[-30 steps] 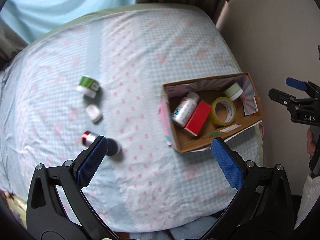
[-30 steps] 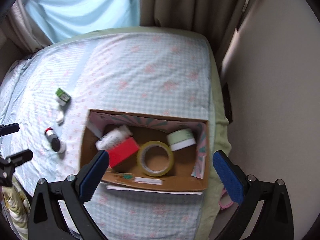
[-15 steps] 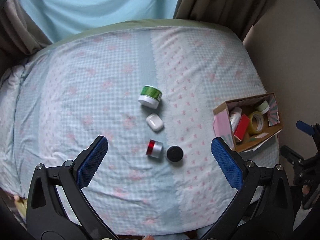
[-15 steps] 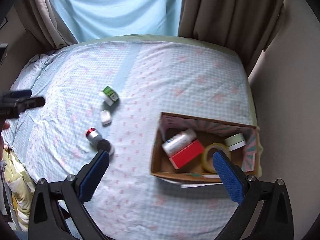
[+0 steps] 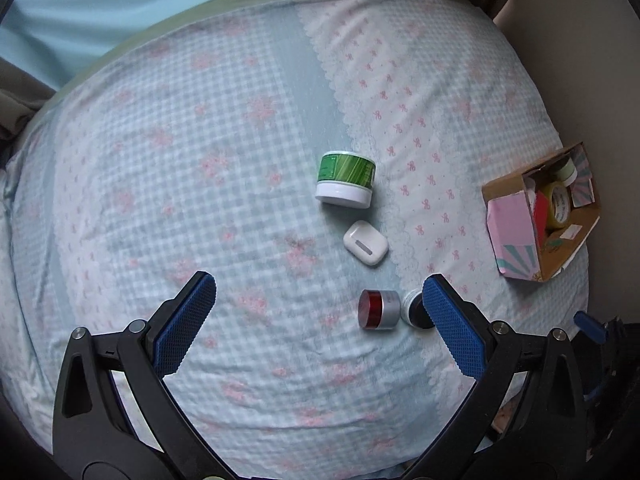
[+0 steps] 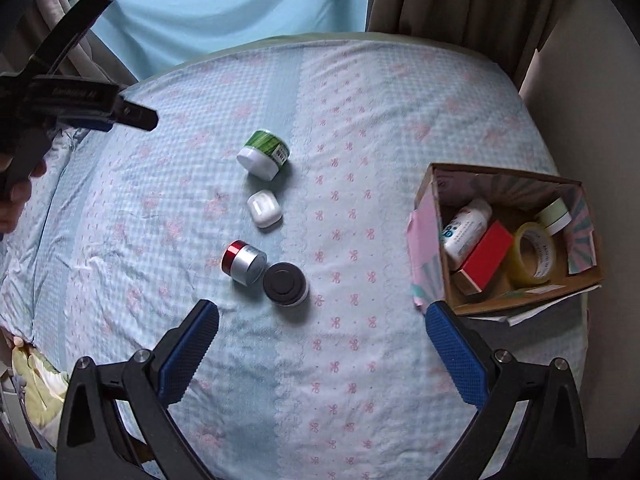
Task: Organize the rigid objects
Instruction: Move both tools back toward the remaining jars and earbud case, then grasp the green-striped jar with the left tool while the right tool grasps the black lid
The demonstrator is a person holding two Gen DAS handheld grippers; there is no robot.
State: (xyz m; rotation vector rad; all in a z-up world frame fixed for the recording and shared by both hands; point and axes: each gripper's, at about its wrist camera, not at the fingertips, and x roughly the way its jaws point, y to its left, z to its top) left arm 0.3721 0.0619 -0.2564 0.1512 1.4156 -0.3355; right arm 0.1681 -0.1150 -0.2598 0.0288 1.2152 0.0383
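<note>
Several small items lie loose on the bed: a green-labelled jar (image 5: 345, 179) (image 6: 263, 153) on its side, a white earbud case (image 5: 365, 243) (image 6: 264, 208), a silver jar with a red lid (image 5: 379, 308) (image 6: 244, 261) and a black-lidded jar (image 5: 415, 310) (image 6: 285, 283). A cardboard box (image 5: 556, 257) (image 6: 516, 300) at the right holds a white bottle (image 6: 466, 231), a red box (image 6: 487, 256), a tape roll (image 6: 534, 253) and a pale green jar (image 6: 554, 215). My left gripper (image 5: 318, 320) hangs open above the bed, left of the red-lidded jar. My right gripper (image 6: 322, 342) is open and holds nothing.
The bed has a blue checked sheet (image 5: 200, 160) with pink flowers. Curtains (image 6: 460, 0) and a pale blue drape (image 6: 224, 4) hang behind it, and a wall (image 6: 600, 100) runs along the right. A hand holding the left gripper shows at the left edge (image 6: 16, 196).
Both views have swung left and moved closer. The loose jars now sit nearer the middle of each view and the box has shifted to the right. Nothing was picked up.
</note>
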